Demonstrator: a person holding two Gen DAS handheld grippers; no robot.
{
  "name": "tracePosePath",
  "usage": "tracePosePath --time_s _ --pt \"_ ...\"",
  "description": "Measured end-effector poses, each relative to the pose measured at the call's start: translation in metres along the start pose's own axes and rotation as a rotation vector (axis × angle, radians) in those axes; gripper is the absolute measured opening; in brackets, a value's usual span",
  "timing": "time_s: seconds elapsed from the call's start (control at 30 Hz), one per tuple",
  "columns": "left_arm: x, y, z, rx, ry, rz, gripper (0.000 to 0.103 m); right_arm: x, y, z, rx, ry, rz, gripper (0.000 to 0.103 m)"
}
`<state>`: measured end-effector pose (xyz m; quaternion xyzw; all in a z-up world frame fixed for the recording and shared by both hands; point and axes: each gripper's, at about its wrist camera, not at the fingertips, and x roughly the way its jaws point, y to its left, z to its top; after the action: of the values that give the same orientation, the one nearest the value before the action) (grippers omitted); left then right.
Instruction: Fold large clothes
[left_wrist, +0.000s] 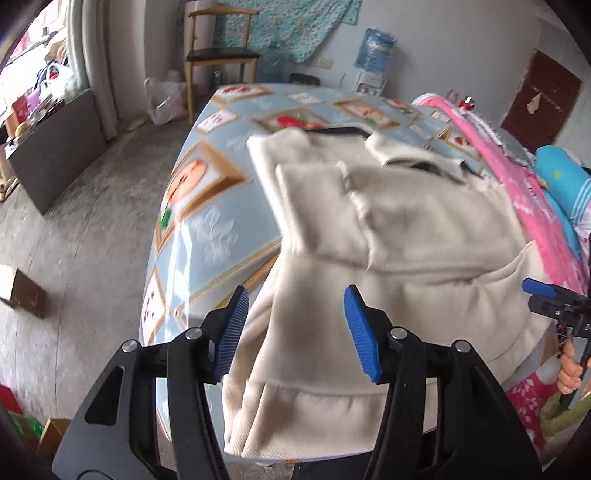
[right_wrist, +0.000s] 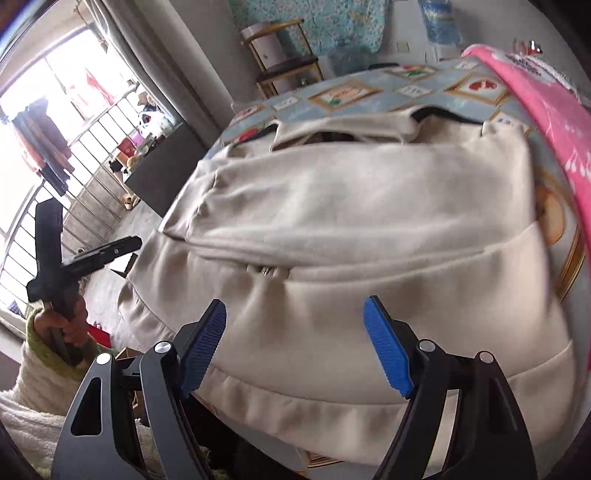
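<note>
- The left gripper (left_wrist: 295, 328) stands with its jaws apart and nothing between the blue pads (left_wrist: 231, 334); it hangs over the near left part of the cream sweatshirt (left_wrist: 388, 236).
- The right gripper (right_wrist: 295, 343) stands wider, its jaws empty too, above the sweatshirt's (right_wrist: 351, 229) near hem, not touching the cloth.
- The sweatshirt lies flat on the table (left_wrist: 207, 206) just ahead of both grippers, its ribbed hem hanging over the near edge; a sleeve (left_wrist: 317, 210) is folded across the body ahead of the left gripper, and the collar lies at the far end.
- A small metal zip pull (right_wrist: 266, 270) shows at a seam just ahead of the right gripper.
- In the left wrist view the right gripper (left_wrist: 543, 291) shows at the right edge, with a hand (left_wrist: 570, 373) below it; in the right wrist view the left hand (right_wrist: 66, 325), in a green cuff, grips its handle at the left.
- Right of both grippers a pink floral blanket (left_wrist: 517, 192) runs along the table's side, touching the sweatshirt's right edge; a blue bundle (left_wrist: 561, 181) lies beyond it.
- Left of the left gripper, on the floor, stands a brown cardboard box (left_wrist: 22, 291).
- Beyond the table's far end stand a wooden chair (left_wrist: 221, 55), a white plastic bag (left_wrist: 166, 99) and a water dispenser (left_wrist: 373, 51), with a teal patterned cloth (left_wrist: 288, 26) on the wall.
- Far left of the right gripper, a barred window (right_wrist: 74, 122) shows.
</note>
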<state>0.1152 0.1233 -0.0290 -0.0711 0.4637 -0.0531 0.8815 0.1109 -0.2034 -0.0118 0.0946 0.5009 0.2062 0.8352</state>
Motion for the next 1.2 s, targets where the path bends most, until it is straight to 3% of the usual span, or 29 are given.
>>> tracePosePath --time_s 0.1,0.23,0.4,0.5,0.8,1.0,1.13,1.2 --pt "0.003 0.005 -0.015 -0.017 0.010 0.018 0.045 0.005 0.006 -0.008 0.013 0.007 0.014 0.075" --pt "0.005 0.016 -0.019 -0.045 0.007 -0.022 0.044 0.014 0.012 -0.016 0.023 0.025 0.016 0.075" --pt "0.004 0.032 -0.014 -0.085 0.002 -0.135 0.032 0.024 0.014 -0.018 0.019 0.048 0.001 0.075" --pt "0.007 0.033 -0.011 -0.093 0.011 -0.204 0.032 0.025 0.016 -0.016 0.003 0.058 -0.009 0.075" --pt "0.033 0.041 0.005 -0.077 0.063 -0.319 0.032 0.032 0.019 -0.011 -0.018 0.073 -0.044 0.075" --pt "0.018 0.044 0.004 -0.049 0.022 -0.535 0.030 0.033 0.021 -0.011 -0.025 0.079 -0.061 0.075" --pt "0.037 0.041 0.003 -0.021 0.112 -0.460 0.030 0.034 0.024 -0.011 -0.033 0.083 -0.081 0.075" --pt "0.041 0.043 0.006 -0.031 0.116 -0.472 0.030 0.036 0.026 -0.011 -0.036 0.084 -0.095 0.075"
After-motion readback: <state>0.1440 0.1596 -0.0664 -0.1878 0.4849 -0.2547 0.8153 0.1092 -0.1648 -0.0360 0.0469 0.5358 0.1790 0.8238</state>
